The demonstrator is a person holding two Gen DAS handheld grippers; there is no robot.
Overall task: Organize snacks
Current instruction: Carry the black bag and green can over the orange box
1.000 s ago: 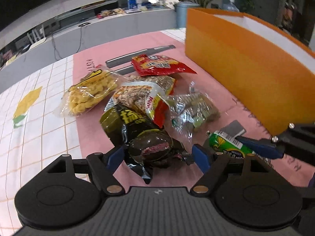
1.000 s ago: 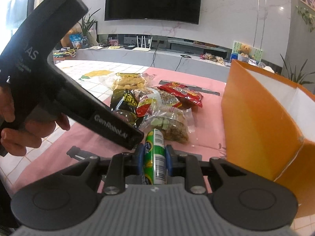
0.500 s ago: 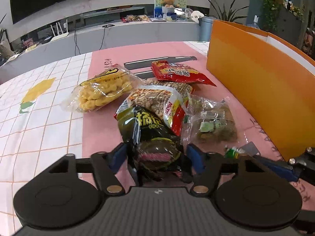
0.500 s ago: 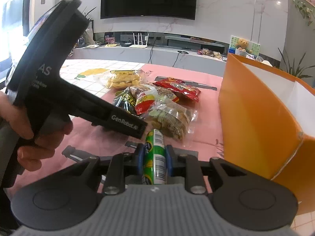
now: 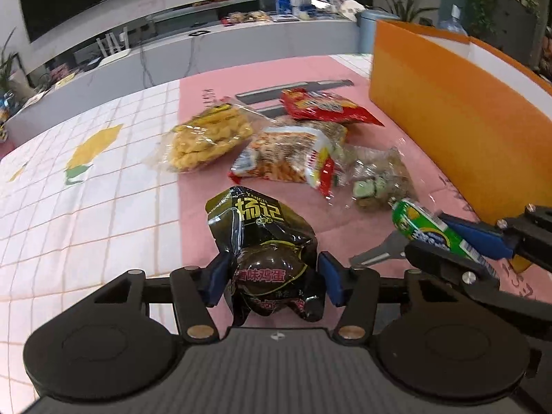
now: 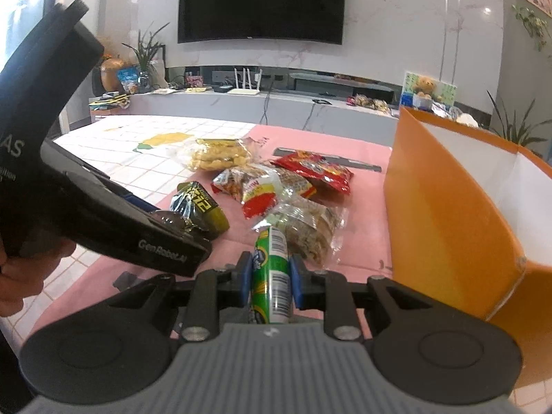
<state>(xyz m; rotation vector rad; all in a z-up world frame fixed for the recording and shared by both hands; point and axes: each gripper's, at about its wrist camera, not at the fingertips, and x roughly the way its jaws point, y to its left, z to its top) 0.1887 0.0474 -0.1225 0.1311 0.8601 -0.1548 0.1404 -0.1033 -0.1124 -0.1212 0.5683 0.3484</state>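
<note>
Left tongs (image 5: 270, 277) pinch a crinkly, glossy black egg packet (image 5: 267, 241) above the pink worktop (image 5: 207, 207); right tongs (image 6: 268, 277) clamp a smooth green cylindrical tube (image 6: 272, 276) beside the orange cardboard box (image 6: 445, 214).

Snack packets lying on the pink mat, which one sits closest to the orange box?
The clear packet of green-wrapped candies, next to the box wall. The red bag lies farther back; the yellow puffs are farthest away.

Bright, even indoor light in both views; ceiling spots reflect on the marble wall (image 6: 396, 27) at 12 o'clock, window glare at 10 o'clock. Shiny black snack packet (image 5: 265, 238) carries highlights. Fisheye bending and dark corners at all edges; background slightly soft.
</note>
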